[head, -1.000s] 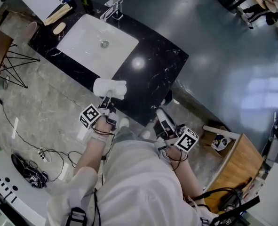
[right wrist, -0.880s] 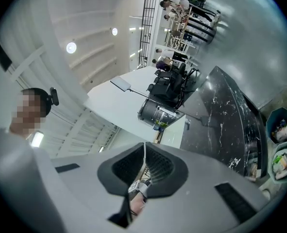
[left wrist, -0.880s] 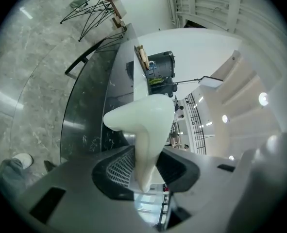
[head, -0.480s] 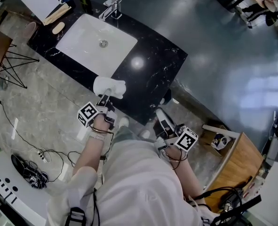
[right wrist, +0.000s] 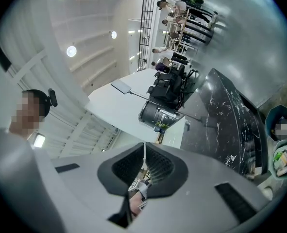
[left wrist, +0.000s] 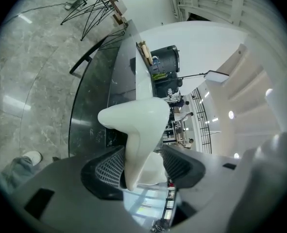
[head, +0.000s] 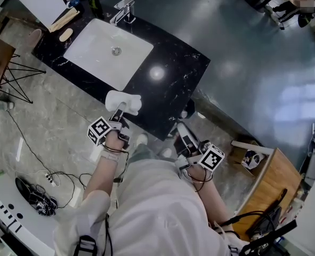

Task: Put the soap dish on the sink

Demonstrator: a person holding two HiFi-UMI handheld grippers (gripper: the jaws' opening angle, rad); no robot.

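Note:
The white soap dish [head: 122,101] is at the front edge of the black marble counter [head: 173,84], in front of the white sink basin [head: 101,52]. My left gripper [head: 117,114] points at it from the floor side. In the left gripper view the dish [left wrist: 136,125] stands between the jaws of the left gripper [left wrist: 141,164], which are opening. It leans on the left pad [left wrist: 109,166], with a gap to the right one. My right gripper [head: 183,133] hangs below the counter's near corner. In the right gripper view, that gripper [right wrist: 144,166] is shut on nothing.
A chrome faucet [head: 124,9] stands behind the basin. A wooden tray [head: 64,19] and a small oval object [head: 66,33] lie at the counter's far left end. Cables [head: 40,180] trail on the floor at lower left. A wooden stand [head: 272,185] is at lower right.
The left gripper and the soap dish stay at the counter's front edge. The right gripper has not moved. Only the head view has shifted a little.

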